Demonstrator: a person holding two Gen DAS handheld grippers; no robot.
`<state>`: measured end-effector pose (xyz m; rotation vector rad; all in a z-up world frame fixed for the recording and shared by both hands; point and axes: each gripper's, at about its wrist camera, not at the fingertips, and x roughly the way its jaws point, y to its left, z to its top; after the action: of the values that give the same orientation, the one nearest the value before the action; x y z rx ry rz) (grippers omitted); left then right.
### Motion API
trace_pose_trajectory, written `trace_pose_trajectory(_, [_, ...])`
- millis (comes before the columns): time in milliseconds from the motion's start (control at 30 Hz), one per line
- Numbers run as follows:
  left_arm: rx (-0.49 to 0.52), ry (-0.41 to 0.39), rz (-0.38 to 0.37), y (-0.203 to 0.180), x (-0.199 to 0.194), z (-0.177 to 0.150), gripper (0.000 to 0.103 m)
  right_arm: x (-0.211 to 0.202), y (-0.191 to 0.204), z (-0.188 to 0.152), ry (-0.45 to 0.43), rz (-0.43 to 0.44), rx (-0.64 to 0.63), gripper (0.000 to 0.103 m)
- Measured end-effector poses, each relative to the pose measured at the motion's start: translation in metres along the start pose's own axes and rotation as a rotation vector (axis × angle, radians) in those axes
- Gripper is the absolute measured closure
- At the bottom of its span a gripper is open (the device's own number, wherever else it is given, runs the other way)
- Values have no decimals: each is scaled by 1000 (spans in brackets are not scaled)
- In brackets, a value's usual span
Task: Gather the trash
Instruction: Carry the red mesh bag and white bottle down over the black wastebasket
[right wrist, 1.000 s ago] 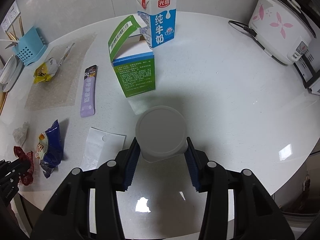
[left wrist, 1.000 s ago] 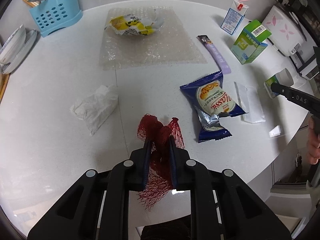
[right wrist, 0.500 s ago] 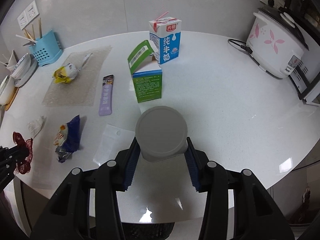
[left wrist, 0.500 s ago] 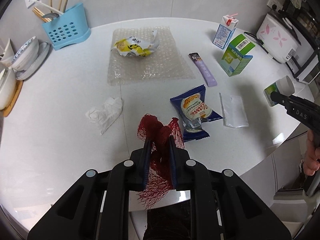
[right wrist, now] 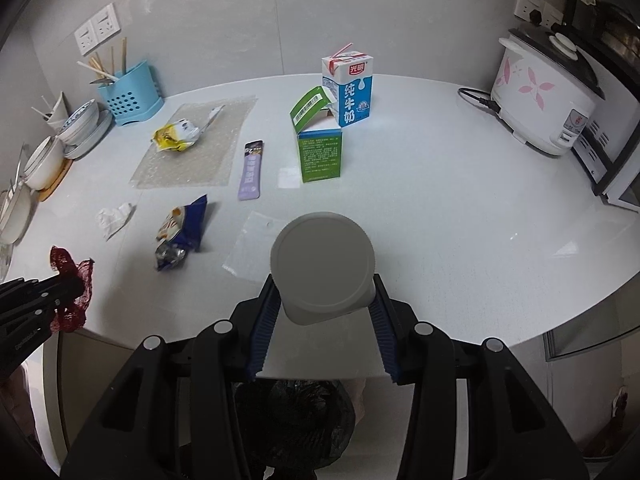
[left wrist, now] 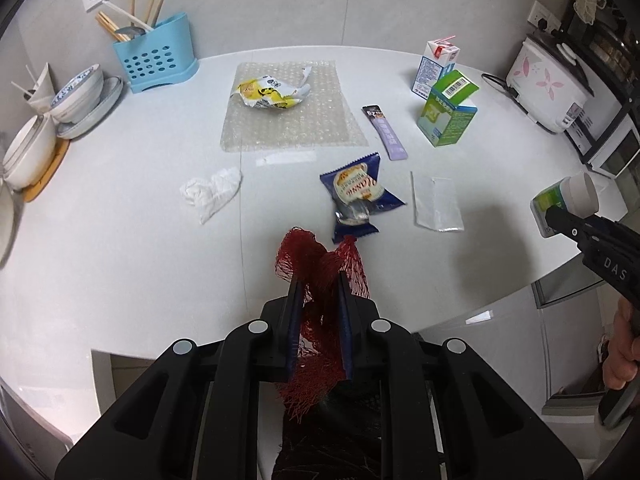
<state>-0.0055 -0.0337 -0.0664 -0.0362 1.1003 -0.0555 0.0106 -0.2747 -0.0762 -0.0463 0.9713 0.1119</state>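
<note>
**Both grippers loaded at the table's near edge**

Your left gripper has its jaws drawn narrow, pinching a crumpled red plastic mesh net; the net bunches above the fingertips and trails down between the fingers. Your right gripper clamps a small container with a flat round grey lid, the blue ribbed pads pressed on either side of it. From the left wrist view the container shows a green label, too small to read, and the right gripper's black body carries the white letters "DAS".

Both grippers sit over the near edge of the round white table. Below the edge, under the grippers, you can see the crumpled black liner of a bin.

On the table the rest of the trash lies spread out. A blue and white milk carton stands upright with a red-and-white straw and the printed characters "光明" and "纯牛奶". Just in front of it stands a green and white box with its flap open, showing a barcode; its fine print is unreadable. A flat purple sachet lies left of the box. Nearer you lie a dark blue snack wrapper, torn open, whose script I cannot read with certainty, a clear plastic sleeve and a crumpled white tissue. A yellow and white wrapper rests on a sheet of bubble wrap.
</note>
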Motion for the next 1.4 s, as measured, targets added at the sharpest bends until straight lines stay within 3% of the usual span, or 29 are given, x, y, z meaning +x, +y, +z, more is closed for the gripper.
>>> trace_pose_trajectory(367, [-38, -1, 7, -23, -6, -66, 88, -17, -4, -65, 3, 57, -25, 60])
trace_pose_trajectory(667, [-48, 26, -16, -44, 12, -115, 88, 1, -4, -120, 68, 88, -60, 60])
trace_pose_trajectory(933, [-64, 38, -30, -51, 42, -139, 88, 33, -1, -161, 124, 95, -78, 60])
trace_pose_trajectory(1400, [-93, 95, -6, -38, 108, -167, 88, 88, -6, -200, 176, 85, -72, 60])
